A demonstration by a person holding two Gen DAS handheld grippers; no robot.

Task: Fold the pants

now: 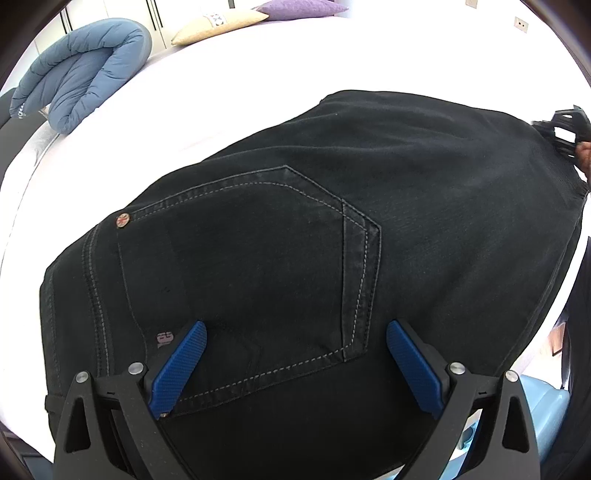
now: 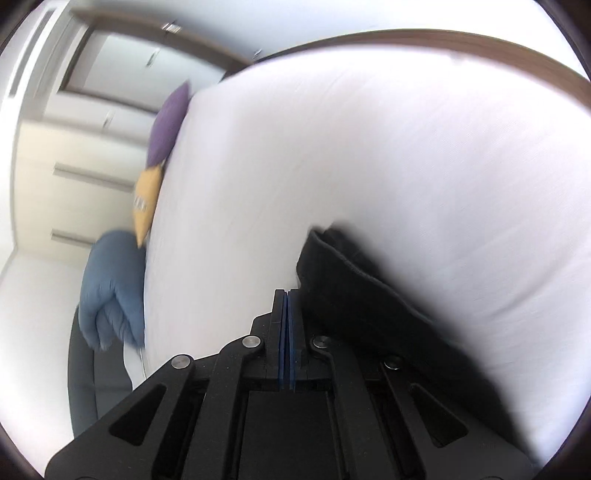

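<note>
A white bed (image 1: 258, 92) fills most of both views, with pale cupboard doors (image 2: 74, 177) behind it. At the far side of the bed lie a folded blue quilt (image 1: 85, 74), a beige cushion (image 1: 218, 26) and a purple cushion (image 1: 299, 7).

A pair of black pants (image 1: 332, 221) lies flat on the bed, spread across the middle of the left wrist view. A back pocket (image 1: 251, 266) faces up, outlined in pale stitching, with a small round metal rivet (image 1: 122, 220) at its upper corner and a small pale label (image 1: 165, 338) near its lower edge.

The left gripper (image 1: 295, 363) points steeply down over the pocket. Its two blue pads (image 1: 177, 369) are spread wide apart above the cloth, with nothing pinched between them.

At the far right edge of that view, part of the right gripper (image 1: 563, 125) shows beside the far end of the pants, with a bit of a hand (image 1: 585, 155) behind it.

In the right wrist view, which is blurred, the right gripper (image 2: 287, 295) has its pads pressed together. A folded edge of the pants (image 2: 351, 280) lies just to the right of the tips; no cloth seems to be caught between them, though the blur makes this hard to confirm.
</note>
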